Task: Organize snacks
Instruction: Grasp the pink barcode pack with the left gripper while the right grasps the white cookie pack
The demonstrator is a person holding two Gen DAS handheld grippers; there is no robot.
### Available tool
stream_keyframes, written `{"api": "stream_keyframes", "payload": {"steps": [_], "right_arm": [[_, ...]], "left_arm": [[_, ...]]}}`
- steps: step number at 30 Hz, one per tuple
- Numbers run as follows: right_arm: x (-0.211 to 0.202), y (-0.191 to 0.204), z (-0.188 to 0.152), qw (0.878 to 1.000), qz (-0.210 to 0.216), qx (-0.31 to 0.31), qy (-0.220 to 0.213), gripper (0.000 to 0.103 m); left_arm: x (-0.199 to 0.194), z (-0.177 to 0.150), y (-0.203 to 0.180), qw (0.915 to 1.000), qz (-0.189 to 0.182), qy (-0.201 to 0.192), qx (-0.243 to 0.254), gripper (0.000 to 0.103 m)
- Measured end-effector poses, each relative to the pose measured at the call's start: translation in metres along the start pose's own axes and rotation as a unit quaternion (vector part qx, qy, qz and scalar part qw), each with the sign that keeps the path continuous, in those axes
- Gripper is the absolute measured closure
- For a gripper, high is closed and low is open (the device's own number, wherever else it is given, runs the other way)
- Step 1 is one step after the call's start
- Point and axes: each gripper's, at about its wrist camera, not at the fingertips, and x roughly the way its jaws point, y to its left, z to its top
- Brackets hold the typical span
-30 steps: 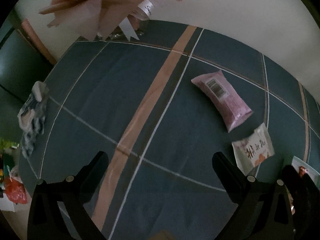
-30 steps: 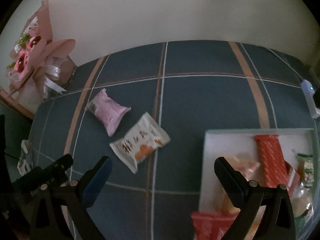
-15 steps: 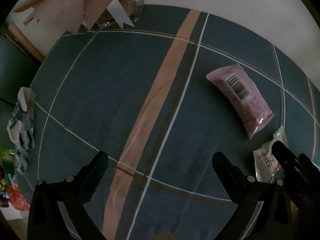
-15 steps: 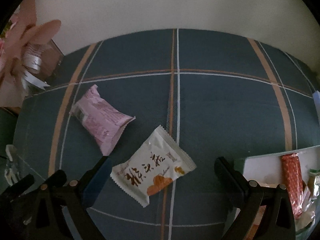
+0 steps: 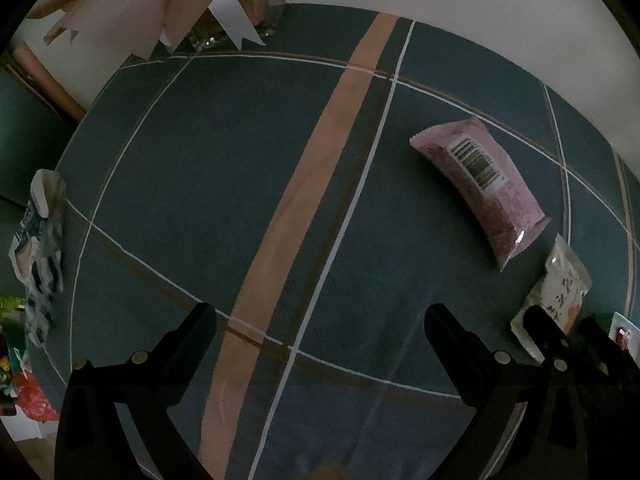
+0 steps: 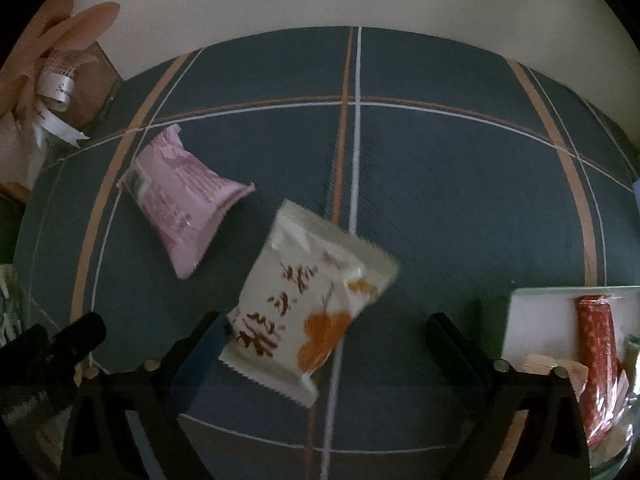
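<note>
A white snack packet [image 6: 308,304] with brown writing and an orange picture lies flat on the plaid tablecloth [image 6: 460,200]. My right gripper [image 6: 322,320] hangs just above it with its jaws wide and closing. The packet sits between them, close to the left finger, and is not pinched. A pink packet [image 6: 184,200] lies up and to the left of it. In the left wrist view my left gripper [image 5: 320,312] stands open over bare cloth, with the pink packet [image 5: 480,184] and the white packet [image 5: 560,284] off to its right.
A white tray [image 6: 532,320] at the right holds a red packet [image 6: 598,360] and other snacks. A paper-wrapped bouquet in a glass vase [image 5: 240,12] stands at the far left corner. A crumpled wrapper [image 5: 40,248] lies at the table's left edge.
My right gripper has sunk and moved left, from over the tray to over the white packet. My left gripper has dropped a little, and the right gripper's fingers have entered its view.
</note>
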Motion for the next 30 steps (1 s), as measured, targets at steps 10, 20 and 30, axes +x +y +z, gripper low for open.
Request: {"api": "stream_keyframes", "payload": {"steps": [10, 20, 30], "right_arm": [[-0.005, -0.012, 0.01, 1.0, 0.014, -0.003, -0.004, 0.035], [-0.003, -0.028, 0.032, 1.0, 0.013, -0.011, -0.005, 0.043], [0.0, -0.039, 0.035, 1.0, 0.024, -0.019, -0.005, 0.043]], "left_arm": [[-0.009, 0.009, -0.012, 0.9999, -0.011, -0.005, 0.012, 0.0], [-0.021, 0.043, -0.047, 0.9963, -0.081, -0.021, -0.017, 0.0], [0.008, 0.062, -0.083, 0.9957, -0.088, -0.016, -0.025, 0.018]]}}
